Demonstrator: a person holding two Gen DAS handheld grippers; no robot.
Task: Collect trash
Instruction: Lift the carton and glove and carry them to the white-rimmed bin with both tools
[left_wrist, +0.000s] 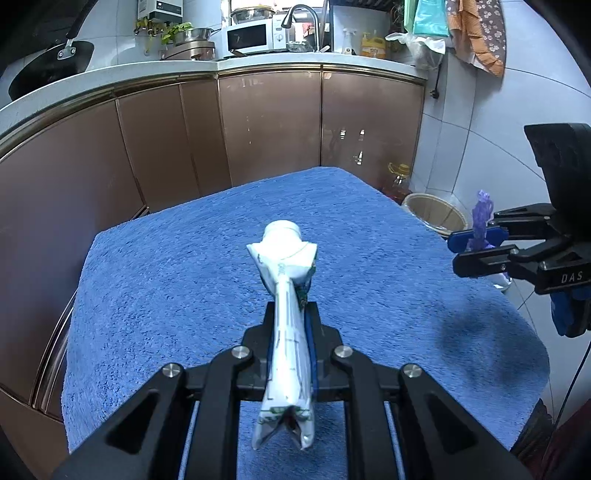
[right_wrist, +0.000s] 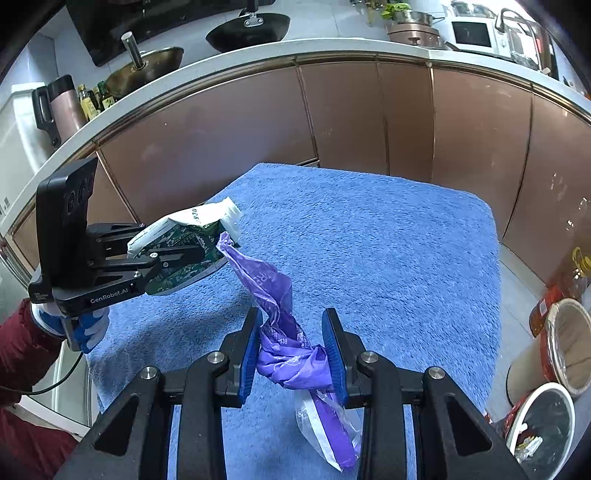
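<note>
My left gripper (left_wrist: 291, 314) is shut on a flattened white and green carton (left_wrist: 288, 332) with a white screw cap, held above the blue towel (left_wrist: 184, 277). It also shows in the right wrist view (right_wrist: 177, 254), with the carton (right_wrist: 184, 229) at the left. My right gripper (right_wrist: 293, 332) is shut on a crumpled purple plastic wrapper (right_wrist: 291, 358) that sticks up and hangs below the pads. In the left wrist view the right gripper (left_wrist: 476, 243) is at the right edge with the wrapper (left_wrist: 480, 218).
The towel covers a small table (right_wrist: 369, 240) in front of brown kitchen cabinets (left_wrist: 269, 122). Bins stand on the floor to the right: a beige one (left_wrist: 436, 214), a beige-rimmed one (right_wrist: 569, 343) and a white-rimmed one (right_wrist: 543, 421). An oil bottle (left_wrist: 399, 177) stands beside them.
</note>
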